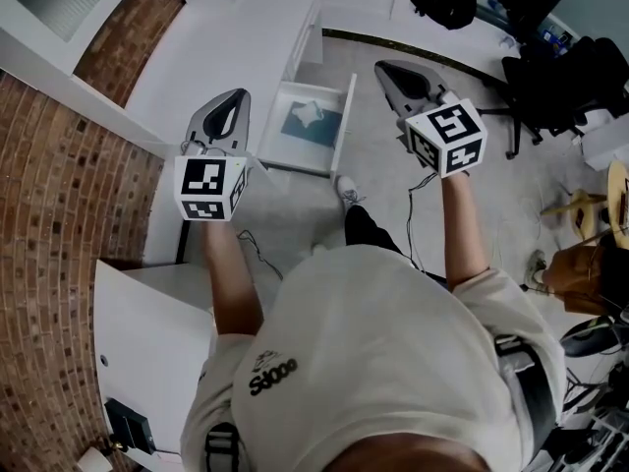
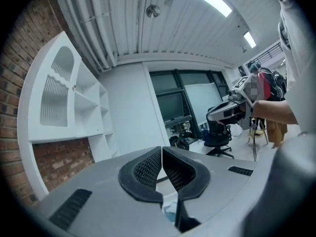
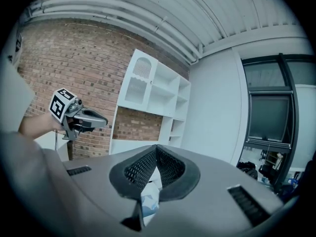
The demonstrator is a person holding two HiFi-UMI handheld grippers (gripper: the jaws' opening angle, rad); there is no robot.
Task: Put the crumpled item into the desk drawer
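Setting: office corner with brick wall, white desk and pale floor; black office chair at the far right of the head view.

1. Desk drawer: pulled out, white walls, teal sheet on its bottom.
2. Crumpled item: white, lying inside the drawer on the teal sheet. Neither gripper holds it. In the head view it sits between the two grippers, clear of both sets of fingertips.
3. Left gripper: raised, to the left of the drawer. Its own view shows the mesh fingers pressed together at the tips, nothing between them.
4. Right gripper: raised, to the right of the drawer. Its fingers likewise meet tip to tip, with nothing between them.
5. Shelf unit: white, against the brick, seen in both gripper views.
6. Person: white shirt, one gripper in each hand.
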